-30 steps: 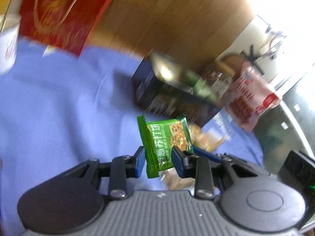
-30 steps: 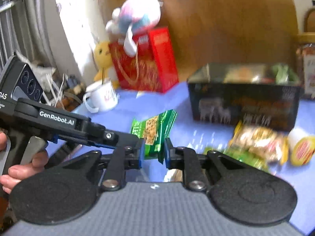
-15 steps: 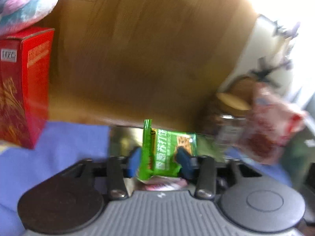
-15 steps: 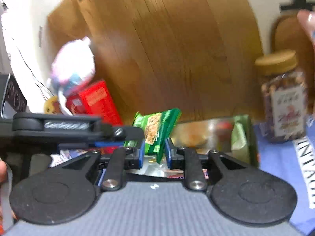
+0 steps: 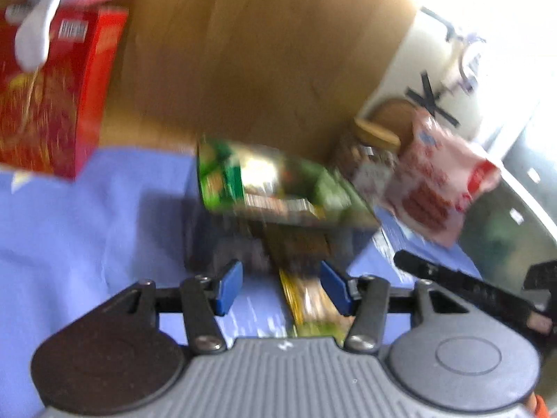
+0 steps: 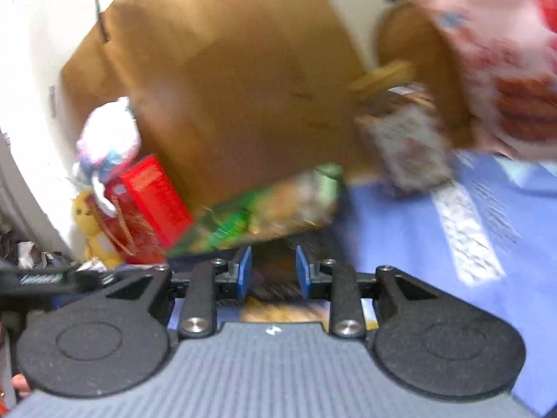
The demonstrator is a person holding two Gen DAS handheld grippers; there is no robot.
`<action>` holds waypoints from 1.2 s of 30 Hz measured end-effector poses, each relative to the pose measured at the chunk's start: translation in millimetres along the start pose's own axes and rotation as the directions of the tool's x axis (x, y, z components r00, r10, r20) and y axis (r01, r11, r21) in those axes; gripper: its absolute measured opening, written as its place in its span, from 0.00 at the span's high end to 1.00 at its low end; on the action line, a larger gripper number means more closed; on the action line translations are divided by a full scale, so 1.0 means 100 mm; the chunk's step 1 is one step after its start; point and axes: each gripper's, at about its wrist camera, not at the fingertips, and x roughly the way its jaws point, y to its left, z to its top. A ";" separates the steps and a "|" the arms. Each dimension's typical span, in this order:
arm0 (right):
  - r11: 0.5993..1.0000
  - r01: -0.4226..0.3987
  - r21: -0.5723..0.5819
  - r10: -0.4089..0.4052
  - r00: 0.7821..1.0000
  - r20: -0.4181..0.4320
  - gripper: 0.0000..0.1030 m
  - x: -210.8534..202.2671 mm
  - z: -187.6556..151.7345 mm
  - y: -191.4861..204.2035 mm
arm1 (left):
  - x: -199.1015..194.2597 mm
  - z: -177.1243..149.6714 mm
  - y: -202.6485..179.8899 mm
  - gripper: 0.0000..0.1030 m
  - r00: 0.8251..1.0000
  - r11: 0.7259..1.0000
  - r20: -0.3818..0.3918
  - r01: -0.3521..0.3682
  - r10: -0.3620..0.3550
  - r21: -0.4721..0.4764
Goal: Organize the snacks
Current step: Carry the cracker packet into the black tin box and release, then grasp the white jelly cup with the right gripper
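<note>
1. A red cardboard box (image 5: 52,87) with a plush toy (image 6: 108,139) on top stands at the far left on the blue tablecloth (image 5: 87,209); a wooden-lidded glass jar (image 6: 400,129) and a pink snack bag (image 5: 438,181) stand right.
2. The dark open box of green snack packets (image 5: 275,188) sits just ahead of both grippers – blurred.
3. The left gripper (image 5: 282,287) is wide open, holding nothing; a yellow packet (image 5: 310,299) lies below it.
4. The right gripper (image 6: 271,277) – parted, empty.
</note>
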 end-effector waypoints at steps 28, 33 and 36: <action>0.945 -0.038 -0.326 -0.004 0.992 -0.127 0.43 -0.58 -0.60 -0.10 | 0.37 -0.29 -0.78 0.49 0.961 0.975 -0.173 0.223 -0.216 0.022; 0.970 0.061 -0.236 -0.069 0.997 -0.025 0.37 -0.94 -0.69 -0.28 | 0.54 -0.32 -0.98 0.48 0.950 0.967 -0.202 0.253 -0.240 0.040; 0.967 0.058 -0.247 -0.065 0.998 -0.023 0.39 -1.00 -0.79 -0.22 | 0.63 -0.36 -1.05 0.48 0.940 0.964 -0.233 0.264 -0.248 0.039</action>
